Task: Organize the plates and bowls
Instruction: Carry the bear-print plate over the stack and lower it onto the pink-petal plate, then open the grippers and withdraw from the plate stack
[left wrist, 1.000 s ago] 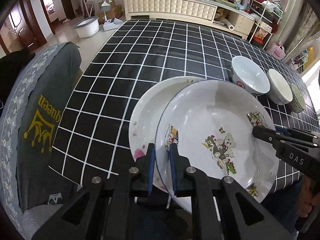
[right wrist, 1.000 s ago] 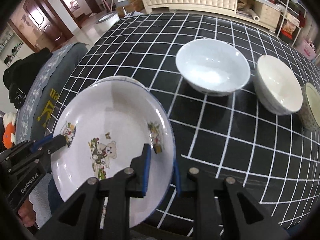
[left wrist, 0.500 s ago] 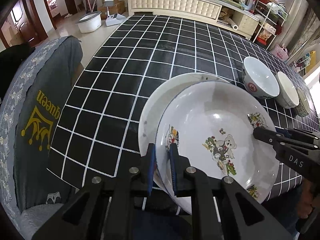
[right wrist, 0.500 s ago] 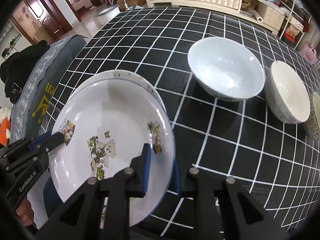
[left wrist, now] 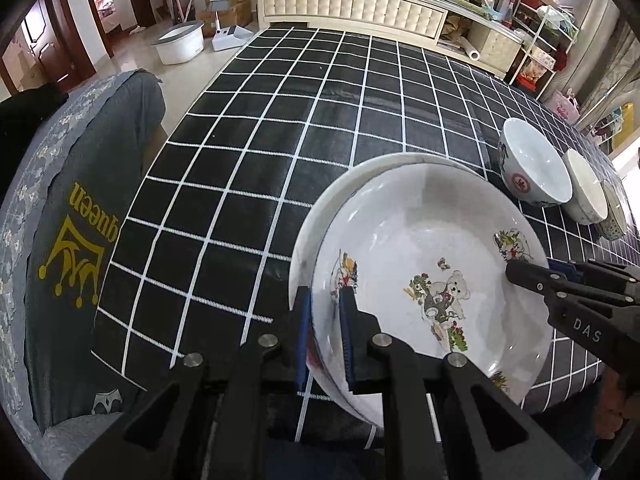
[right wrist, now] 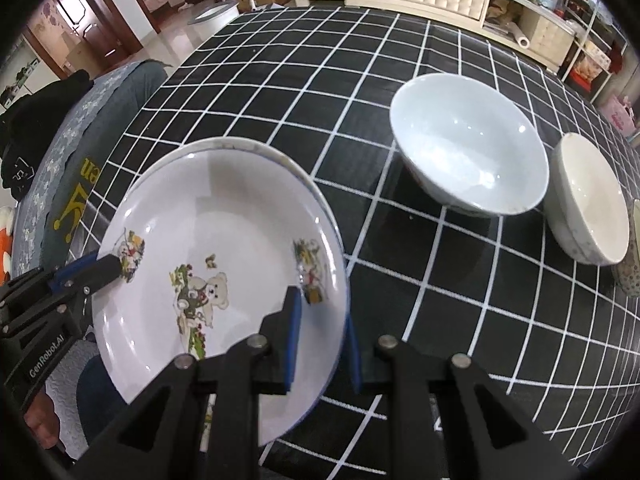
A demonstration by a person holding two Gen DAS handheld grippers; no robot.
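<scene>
Tablecloth, black vinyl with white grid (left wrist: 280, 128), carries one plain white plate (left wrist: 320, 216). Bear-printed white plate (left wrist: 432, 248), pinched at opposite rims by left gripper (left wrist: 325, 336) and right gripper (right wrist: 320, 320), has travelled over it since a second ago: stacking imminent. Three bowls stand rightward, largest white bowl (right wrist: 468, 144) nearest.
</scene>
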